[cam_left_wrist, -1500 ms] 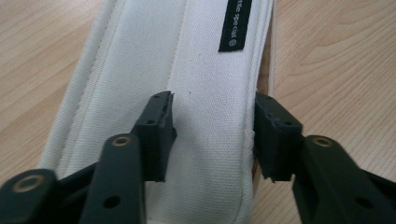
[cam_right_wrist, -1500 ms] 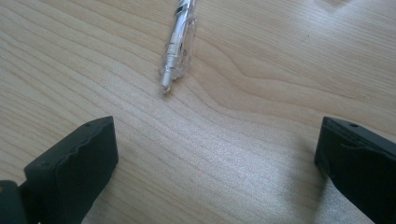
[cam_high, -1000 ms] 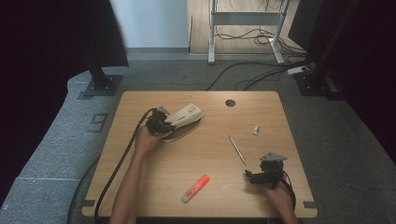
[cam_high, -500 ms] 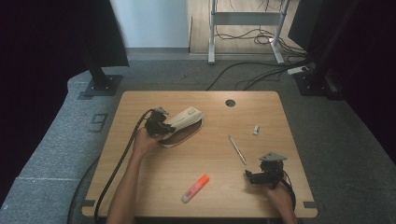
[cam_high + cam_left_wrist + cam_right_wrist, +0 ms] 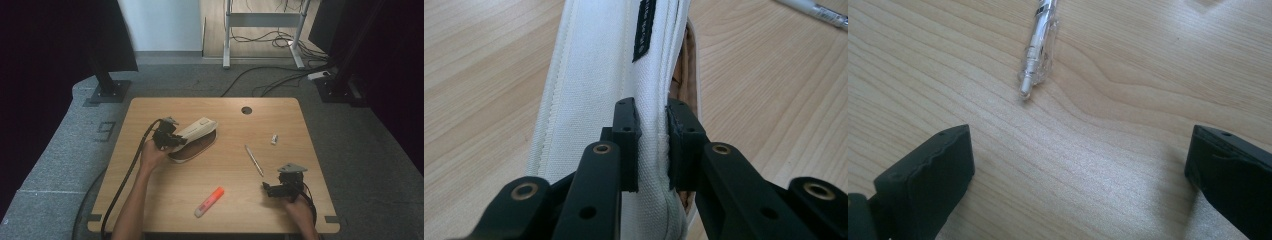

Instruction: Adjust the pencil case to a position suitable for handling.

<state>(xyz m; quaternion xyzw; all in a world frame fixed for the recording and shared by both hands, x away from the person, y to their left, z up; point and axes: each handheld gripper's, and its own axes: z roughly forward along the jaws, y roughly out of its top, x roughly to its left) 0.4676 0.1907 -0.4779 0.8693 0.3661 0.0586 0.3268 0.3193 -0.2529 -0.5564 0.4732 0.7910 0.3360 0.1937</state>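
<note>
Meanwhile left gripper [image 5: 653,145] pinches the pouch [image 5: 192,137] rim (right gripper [image 5: 1078,175] spread over bare tabletop).

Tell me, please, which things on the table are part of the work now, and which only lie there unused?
In use:
- white pencil case, its edge pinched by the left hand-held gripper
- left hand-held gripper, shut on the case

Lying about:
- clear pen, ahead of the open right hand-held gripper, untouched
- orange highlighter
- small white eraser
</note>
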